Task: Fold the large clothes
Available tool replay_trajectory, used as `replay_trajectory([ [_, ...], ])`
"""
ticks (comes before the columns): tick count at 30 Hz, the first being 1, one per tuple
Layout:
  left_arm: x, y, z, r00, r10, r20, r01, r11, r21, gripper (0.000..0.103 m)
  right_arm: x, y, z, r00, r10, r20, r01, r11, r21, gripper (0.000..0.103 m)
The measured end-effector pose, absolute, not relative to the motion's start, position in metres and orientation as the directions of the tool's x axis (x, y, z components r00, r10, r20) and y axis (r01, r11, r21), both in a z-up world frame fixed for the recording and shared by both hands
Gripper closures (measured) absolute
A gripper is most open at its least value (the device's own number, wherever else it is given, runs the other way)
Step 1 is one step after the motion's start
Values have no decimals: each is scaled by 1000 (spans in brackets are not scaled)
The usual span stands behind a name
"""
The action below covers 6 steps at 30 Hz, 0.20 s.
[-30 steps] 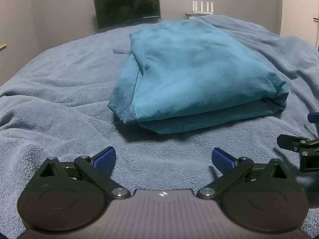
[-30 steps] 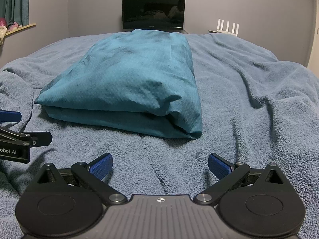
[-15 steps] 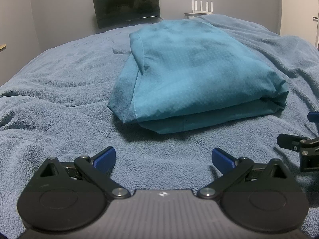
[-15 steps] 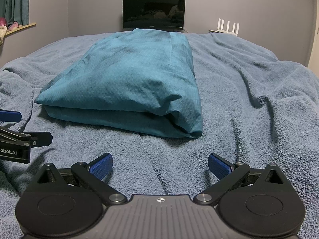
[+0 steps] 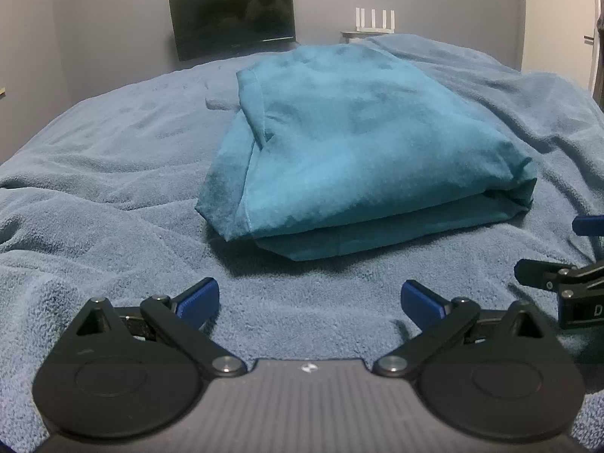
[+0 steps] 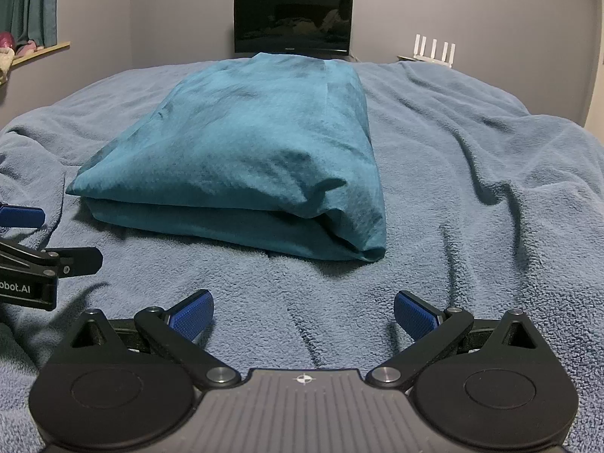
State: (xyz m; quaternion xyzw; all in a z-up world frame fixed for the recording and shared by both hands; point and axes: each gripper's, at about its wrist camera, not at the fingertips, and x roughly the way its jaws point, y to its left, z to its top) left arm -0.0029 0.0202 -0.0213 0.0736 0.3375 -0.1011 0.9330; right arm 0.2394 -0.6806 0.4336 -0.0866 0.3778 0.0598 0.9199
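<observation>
Nothing shifted since earlier: folded teal garment (image 5: 362, 151) on blue blanket (image 5: 94, 188), left gripper (image 5: 309, 298) and right gripper (image 6: 304, 309) both wide apart, empty.

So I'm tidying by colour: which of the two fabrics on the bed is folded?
The teal cloth, folded into a neat thick stack. The blue-grey blanket beneath it lies spread out and wrinkled across the whole bed.

Black gripper (image 6: 304, 311) linkages w/ silver screws, blue ribbed pads (image 6: 190, 315).
</observation>
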Motion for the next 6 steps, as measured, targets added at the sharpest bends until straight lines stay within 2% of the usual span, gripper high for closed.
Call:
replay_trajectory([
  [6, -2, 21, -22, 745, -129, -655, 231, 970, 72, 0, 239, -681, 433, 706, 46, -706, -176, 978, -113, 0],
])
